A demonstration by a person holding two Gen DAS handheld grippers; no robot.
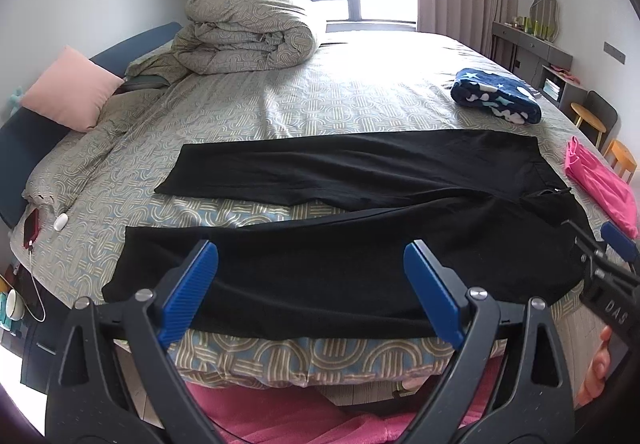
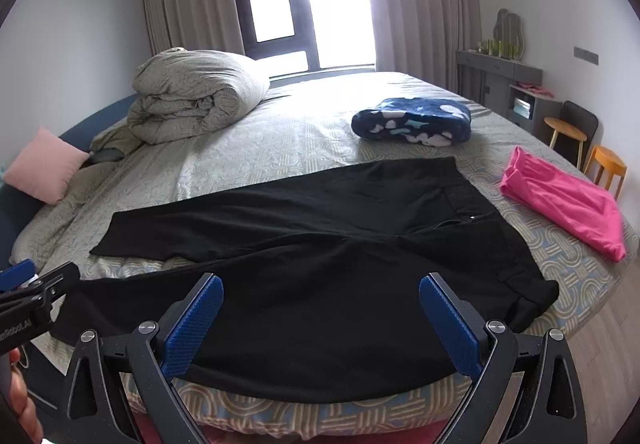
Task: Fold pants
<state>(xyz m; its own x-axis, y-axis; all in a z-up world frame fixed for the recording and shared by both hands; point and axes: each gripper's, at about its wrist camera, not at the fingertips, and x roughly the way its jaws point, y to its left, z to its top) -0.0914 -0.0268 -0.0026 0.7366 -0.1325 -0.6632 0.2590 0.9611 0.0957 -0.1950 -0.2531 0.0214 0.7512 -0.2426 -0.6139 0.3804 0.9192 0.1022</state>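
Black pants [image 1: 320,204] lie flat and spread across the near part of the bed, waistband to the right, both legs pointing left with a gap between them. They also show in the right wrist view [image 2: 320,252]. My left gripper [image 1: 311,284] is open and empty, hovering over the near leg by the bed's front edge. My right gripper [image 2: 320,320] is open and empty over the near leg and seat area. The right gripper shows at the right edge of the left wrist view [image 1: 600,244]; the left gripper shows at the left edge of the right wrist view [image 2: 36,284].
The patterned bed sheet [image 1: 280,104] carries a rolled duvet [image 1: 248,32] at the back left, a pink pillow [image 1: 72,88], a folded navy star blanket [image 2: 416,120] and folded pink clothing [image 2: 564,200] on the right. A phone [image 1: 31,226] lies at the left edge. Stools [image 2: 604,164] stand right of the bed.
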